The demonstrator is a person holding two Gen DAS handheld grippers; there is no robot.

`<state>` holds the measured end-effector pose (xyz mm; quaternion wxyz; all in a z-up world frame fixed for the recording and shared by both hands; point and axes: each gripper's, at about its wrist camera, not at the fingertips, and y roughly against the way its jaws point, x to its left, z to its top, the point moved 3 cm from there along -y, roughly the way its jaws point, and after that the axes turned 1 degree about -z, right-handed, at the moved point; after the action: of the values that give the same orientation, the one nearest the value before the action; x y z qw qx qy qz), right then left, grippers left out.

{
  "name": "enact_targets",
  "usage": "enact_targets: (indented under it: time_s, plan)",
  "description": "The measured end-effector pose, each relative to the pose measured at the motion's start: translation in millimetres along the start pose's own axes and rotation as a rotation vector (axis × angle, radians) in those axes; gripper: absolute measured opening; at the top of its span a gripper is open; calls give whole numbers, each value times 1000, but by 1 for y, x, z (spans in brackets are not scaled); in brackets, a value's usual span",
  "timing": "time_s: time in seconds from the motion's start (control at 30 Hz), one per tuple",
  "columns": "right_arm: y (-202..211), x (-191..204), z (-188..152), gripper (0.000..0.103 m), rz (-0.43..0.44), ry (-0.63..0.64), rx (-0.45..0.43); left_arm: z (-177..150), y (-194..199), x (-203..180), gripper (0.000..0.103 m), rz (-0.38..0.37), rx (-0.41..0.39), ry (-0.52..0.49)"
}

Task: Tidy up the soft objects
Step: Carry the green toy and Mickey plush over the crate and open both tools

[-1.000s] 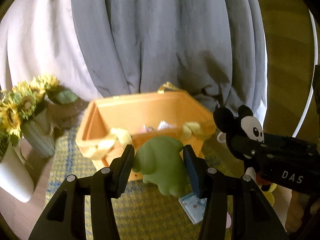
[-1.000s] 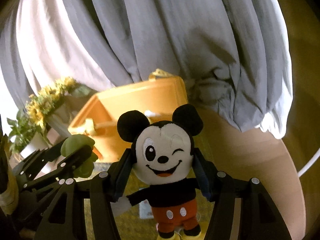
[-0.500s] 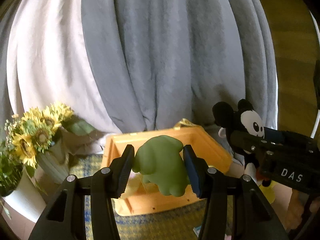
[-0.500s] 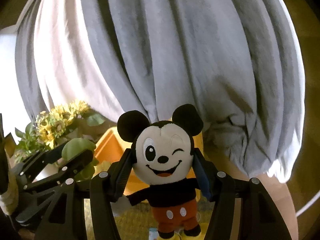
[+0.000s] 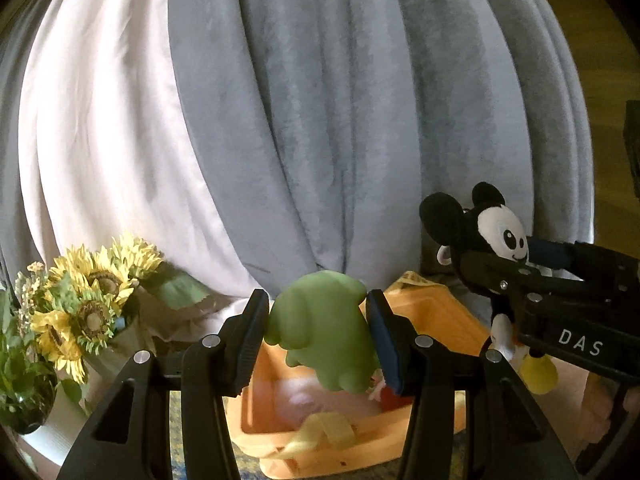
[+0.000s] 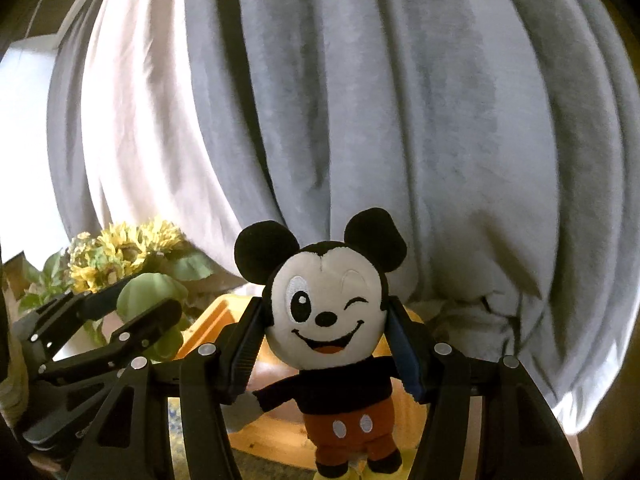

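The left gripper point(image 5: 316, 334) is closed on a green soft toy point(image 5: 324, 332), a smooth, rounded figure with stubby limbs. Its 2 black fingers point(image 5: 248, 328) have ribbed pads and press the toy from both sides. The toy hangs in the air above an orange box point(image 5: 436, 320), which looks like hard plastic with a thick rim and rounded corners. Inside the box lie some pale things, blurred, and a yellow ribbon-like strip point(image 5: 320, 432) hangs over its near wall.

The right gripper point(image 6: 326, 346) is closed on a mouse plush point(image 6: 328, 320). The pads squeeze its round head at the cheeks, and the body hangs free below. The plush has fuzzy black ears, a cream face with stitched eyes, one of them winking, a black top, red-brown shorts with 2 white buttons and yellow shoes. It is also in the air, in front of the same box point(image 6: 208, 320).

Behind everything falls a grey curtain point(image 5: 340, 120) in heavy folds, next to a thin white curtain point(image 5: 100, 120). On the left stand sunflowers point(image 5: 84, 300) in a ribbed white vase point(image 5: 60, 420).
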<state>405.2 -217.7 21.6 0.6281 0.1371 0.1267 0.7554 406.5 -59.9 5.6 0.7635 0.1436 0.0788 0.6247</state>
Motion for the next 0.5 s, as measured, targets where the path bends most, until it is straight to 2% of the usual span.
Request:
enact_targets:
  time_s: [0.3, 0.5]
  plan:
    - [-50, 7, 4, 60, 17, 55, 33, -10, -46, 23, 50, 48, 54, -21]
    - [-95, 6, -11, 60, 42, 60, 136, -24, -82, 31, 50, 43, 132, -21]
